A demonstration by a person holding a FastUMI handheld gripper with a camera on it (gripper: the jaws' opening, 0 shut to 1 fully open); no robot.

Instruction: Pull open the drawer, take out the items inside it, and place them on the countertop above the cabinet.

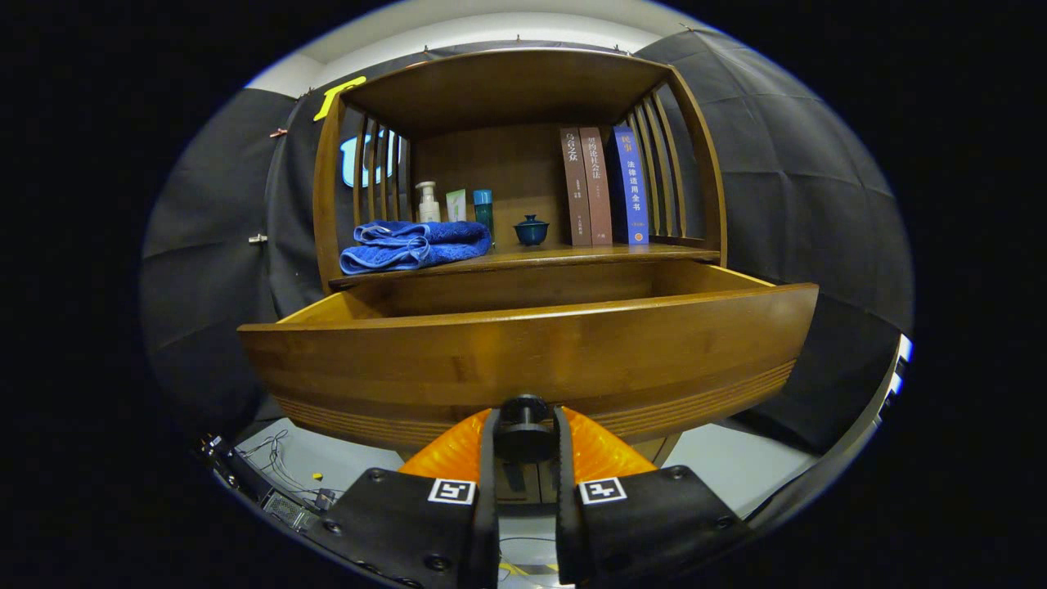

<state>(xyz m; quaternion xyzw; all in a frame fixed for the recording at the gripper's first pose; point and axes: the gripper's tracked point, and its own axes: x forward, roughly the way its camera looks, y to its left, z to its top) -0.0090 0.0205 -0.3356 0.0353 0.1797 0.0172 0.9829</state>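
The wooden drawer [523, 360] stands pulled out from the cabinet, its front panel close ahead of me. My gripper [524, 429] is shut on the drawer's dark round knob [524, 411], one finger pressing each side of it. The drawer's inside is hidden behind its front panel, so I cannot see what lies in it. Just above the drawer is the countertop [564, 255], carrying a folded blue towel [413, 244], a small dark blue lidded cup [532, 231] and upright books [604, 186].
Several bottles [455, 204] stand at the back of the countertop behind the towel. Slatted wooden sides and a top shelf [507, 86] enclose that space. Cables [278, 462] lie on the pale floor to the lower left.
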